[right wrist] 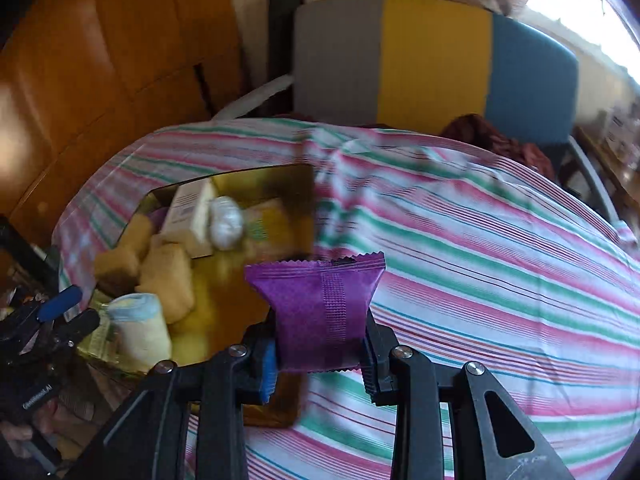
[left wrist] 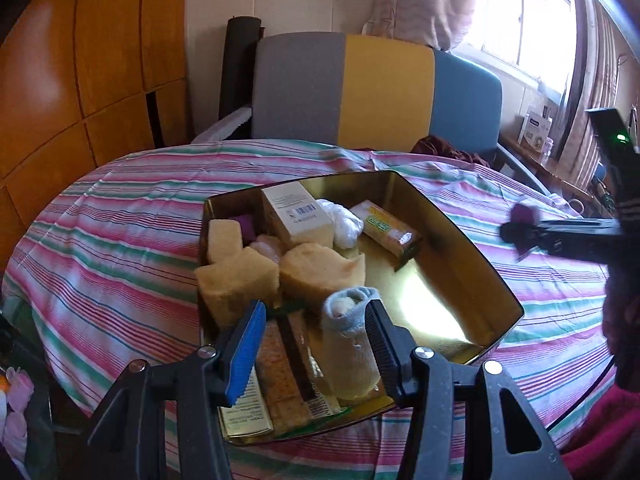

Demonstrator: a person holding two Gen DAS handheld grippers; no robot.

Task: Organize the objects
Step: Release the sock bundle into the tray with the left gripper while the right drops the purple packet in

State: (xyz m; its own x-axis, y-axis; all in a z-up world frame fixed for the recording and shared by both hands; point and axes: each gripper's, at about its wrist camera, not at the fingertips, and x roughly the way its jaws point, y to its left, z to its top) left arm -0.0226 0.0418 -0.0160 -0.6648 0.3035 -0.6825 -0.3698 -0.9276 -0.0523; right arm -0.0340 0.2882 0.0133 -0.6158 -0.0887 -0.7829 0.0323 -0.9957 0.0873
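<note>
Right claw (right wrist: 320, 354) grips purple packet (right wrist: 320, 304) — unreadable

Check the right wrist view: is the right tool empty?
No, the right tool is shut on a purple packet, pinched between its two pads.

Orange-brown wooden cabinet panels (left wrist: 80, 80) fill the frame's left; a grey, yellow and blue chair back (left wrist: 376, 88) stands centre, behind the striped cloth-covered counter (left wrist: 120, 232). Bright daylight pours through a curtained window (left wrist: 520, 12) at upper right.
</note>
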